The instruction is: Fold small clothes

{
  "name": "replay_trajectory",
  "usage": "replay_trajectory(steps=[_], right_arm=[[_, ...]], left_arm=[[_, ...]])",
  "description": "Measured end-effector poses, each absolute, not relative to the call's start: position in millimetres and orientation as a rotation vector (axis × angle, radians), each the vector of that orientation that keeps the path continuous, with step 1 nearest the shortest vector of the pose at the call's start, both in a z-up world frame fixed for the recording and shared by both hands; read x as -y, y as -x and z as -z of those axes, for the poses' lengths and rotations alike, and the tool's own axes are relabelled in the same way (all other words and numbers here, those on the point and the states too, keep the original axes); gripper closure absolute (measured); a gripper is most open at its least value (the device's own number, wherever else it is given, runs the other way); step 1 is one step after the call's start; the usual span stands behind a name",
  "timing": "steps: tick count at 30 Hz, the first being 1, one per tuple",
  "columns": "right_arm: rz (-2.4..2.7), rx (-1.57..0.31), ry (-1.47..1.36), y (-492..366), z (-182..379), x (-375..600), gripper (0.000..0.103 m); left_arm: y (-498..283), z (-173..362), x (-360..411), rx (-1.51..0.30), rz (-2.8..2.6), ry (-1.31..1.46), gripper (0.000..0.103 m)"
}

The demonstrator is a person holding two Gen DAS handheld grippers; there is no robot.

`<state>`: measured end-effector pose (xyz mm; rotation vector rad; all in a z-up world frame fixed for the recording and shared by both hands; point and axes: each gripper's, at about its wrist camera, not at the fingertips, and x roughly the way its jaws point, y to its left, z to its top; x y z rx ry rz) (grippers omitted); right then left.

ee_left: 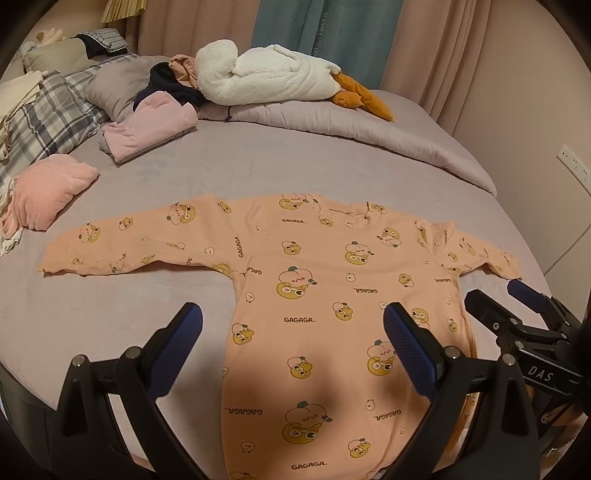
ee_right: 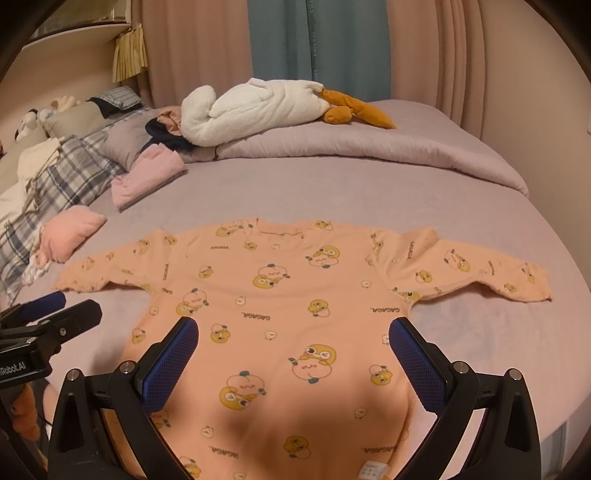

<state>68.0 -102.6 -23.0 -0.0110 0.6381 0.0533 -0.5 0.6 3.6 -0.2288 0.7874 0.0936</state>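
A small peach long-sleeved top [ee_left: 314, 280] printed with cartoon ducks and "GAGAGA" lies flat on the lilac bed sheet [ee_left: 110, 317], both sleeves spread out sideways. My left gripper [ee_left: 291, 325] hangs open above its left side near the armpit, nothing between the blue pads [ee_left: 404, 343]. In the right wrist view the same top [ee_right: 295, 295] fills the middle, and my right gripper [ee_right: 293, 339] hovers open over its lower body. Each gripper shows at the edge of the other's view: the right gripper [ee_left: 495, 295] and the left gripper [ee_right: 74, 306].
Folded pink clothes [ee_left: 151, 127] and a pink bundle [ee_left: 48, 188] lie at the left by plaid pillows [ee_left: 55, 110]. A white goose plush [ee_left: 273, 75] rests on the rolled duvet [ee_left: 369, 136] at the back. Curtains [ee_left: 332, 29] hang behind. The bed's edge curves at the right.
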Motion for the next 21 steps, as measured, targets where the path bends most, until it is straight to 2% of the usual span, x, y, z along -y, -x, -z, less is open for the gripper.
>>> replay_trajectory(steps=[21], right_arm=[[0.006,-0.644,0.003,-60.2,18.5,109.1,0.000]], left_arm=[[-2.1,3.4,2.8,-0.840,-0.073,0.216,0.005]])
